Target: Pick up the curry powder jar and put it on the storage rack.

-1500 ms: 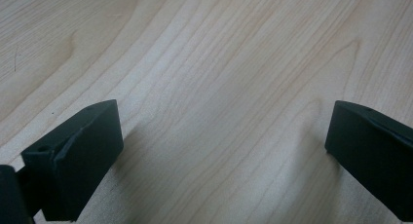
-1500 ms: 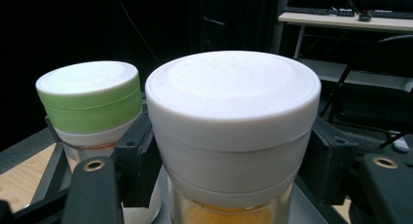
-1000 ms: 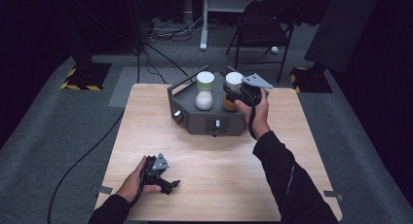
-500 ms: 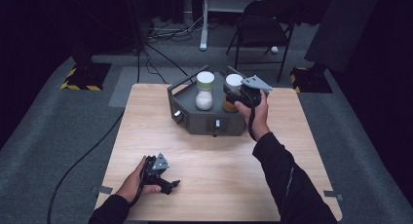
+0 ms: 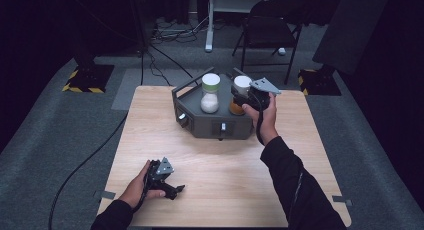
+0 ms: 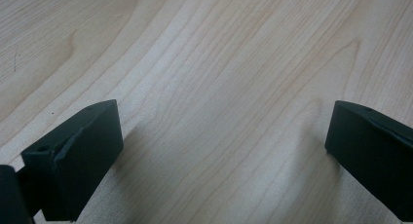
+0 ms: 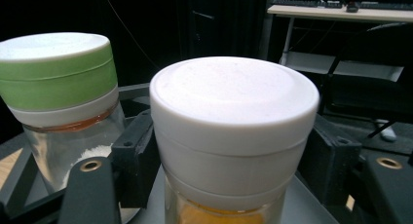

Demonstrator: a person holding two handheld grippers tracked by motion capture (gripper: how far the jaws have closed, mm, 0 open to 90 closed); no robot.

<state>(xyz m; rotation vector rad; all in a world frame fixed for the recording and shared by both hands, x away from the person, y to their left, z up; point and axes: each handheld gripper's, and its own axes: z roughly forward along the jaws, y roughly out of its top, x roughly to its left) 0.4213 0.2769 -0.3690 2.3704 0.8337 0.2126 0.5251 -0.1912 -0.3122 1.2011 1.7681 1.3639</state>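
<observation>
Sitting right between the fingers of the right gripper [image 7: 229, 151] is a jar with a white lid [image 7: 234, 117]. One black finger [image 7: 134, 156] is at the lid's left side and the other finger [image 7: 328, 160] is at its right side. They look pressed against the lid, so I think the gripper is clamped on it. Orange stuff shows low in the jar. The jar stands straight up, so its long way runs up and down, across the fingers.

Just beside it, on the left of the fingers, stands a jar with a green lid [image 5: 210, 92] with white powder inside. Both jars stand on a dark grey stand [image 5: 212, 125] at the far end of the wooden table [image 5: 300, 165].

The left gripper [image 5: 172, 190] lies down near the person, well apart from the jars. Its fingers [image 6: 78, 156] are wide apart over bare wood, holding nothing.

The right hand [image 5: 265, 117] is much nearer to the jars. I think it will lift or twist the white lid next.
</observation>
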